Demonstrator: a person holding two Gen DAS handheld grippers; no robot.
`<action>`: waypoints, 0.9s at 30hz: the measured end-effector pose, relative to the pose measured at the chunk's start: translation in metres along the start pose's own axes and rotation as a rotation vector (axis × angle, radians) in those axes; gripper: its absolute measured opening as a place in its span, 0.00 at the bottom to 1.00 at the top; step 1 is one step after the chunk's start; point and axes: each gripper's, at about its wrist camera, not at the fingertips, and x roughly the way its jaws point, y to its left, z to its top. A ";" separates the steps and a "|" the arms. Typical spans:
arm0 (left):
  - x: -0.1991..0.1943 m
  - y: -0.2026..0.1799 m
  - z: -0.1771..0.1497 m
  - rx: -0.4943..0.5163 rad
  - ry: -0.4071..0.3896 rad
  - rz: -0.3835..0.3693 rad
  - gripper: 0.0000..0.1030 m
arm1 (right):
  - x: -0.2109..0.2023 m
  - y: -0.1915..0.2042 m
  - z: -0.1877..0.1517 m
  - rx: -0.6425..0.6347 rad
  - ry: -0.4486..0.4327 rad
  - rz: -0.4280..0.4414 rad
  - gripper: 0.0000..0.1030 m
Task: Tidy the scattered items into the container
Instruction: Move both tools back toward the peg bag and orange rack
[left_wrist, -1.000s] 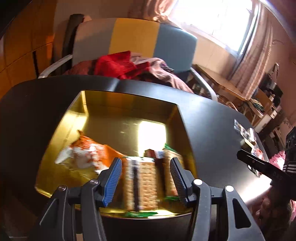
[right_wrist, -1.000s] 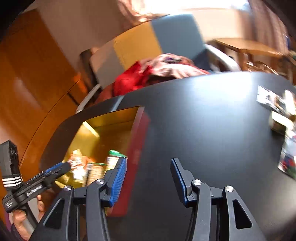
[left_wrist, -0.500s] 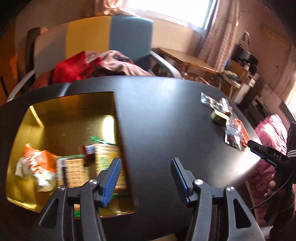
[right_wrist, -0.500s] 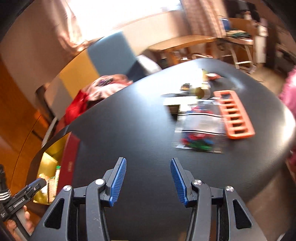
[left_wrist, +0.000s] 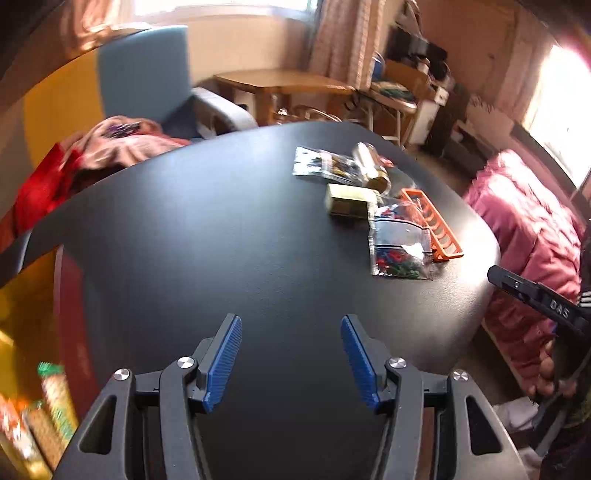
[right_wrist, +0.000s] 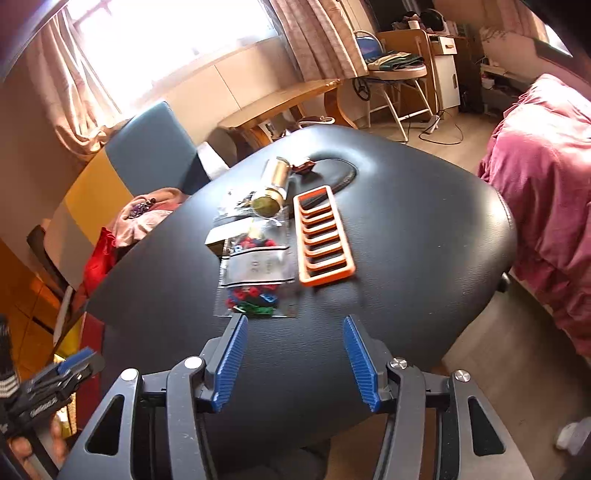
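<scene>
My left gripper (left_wrist: 291, 360) is open and empty above bare black table. The gold container (left_wrist: 11, 295) sits at the far left edge with biscuit packs (left_wrist: 55, 402) inside. My right gripper (right_wrist: 291, 363) is open and empty just short of a clear bag of coloured pieces (right_wrist: 256, 280). That bag (left_wrist: 399, 247) lies among scattered items: an orange slotted tray (right_wrist: 323, 240), a gold cylinder (right_wrist: 273, 186), a small gold box (left_wrist: 351, 201) and another clear bag (left_wrist: 325, 166).
The black table (left_wrist: 221, 229) ends close on the right, with a pink bed (right_wrist: 546, 192) beyond. A blue and yellow chair (left_wrist: 144, 81) with piled clothes (left_wrist: 110, 144) stands behind the table. A wooden side table (left_wrist: 280, 79) is further back.
Both grippers have swung right, away from the gold container and toward the scattered items. The right gripper has come close to the clear bag. Both stay open.
</scene>
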 end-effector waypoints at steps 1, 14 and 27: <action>0.005 -0.006 0.004 0.016 0.004 0.003 0.56 | 0.001 -0.001 0.000 -0.001 0.002 -0.004 0.54; 0.061 -0.044 0.039 0.098 0.057 -0.013 0.56 | 0.012 -0.015 0.014 -0.006 0.004 -0.059 0.58; 0.102 -0.058 0.075 0.083 0.091 -0.175 0.56 | 0.041 -0.017 0.084 -0.026 -0.040 -0.046 0.59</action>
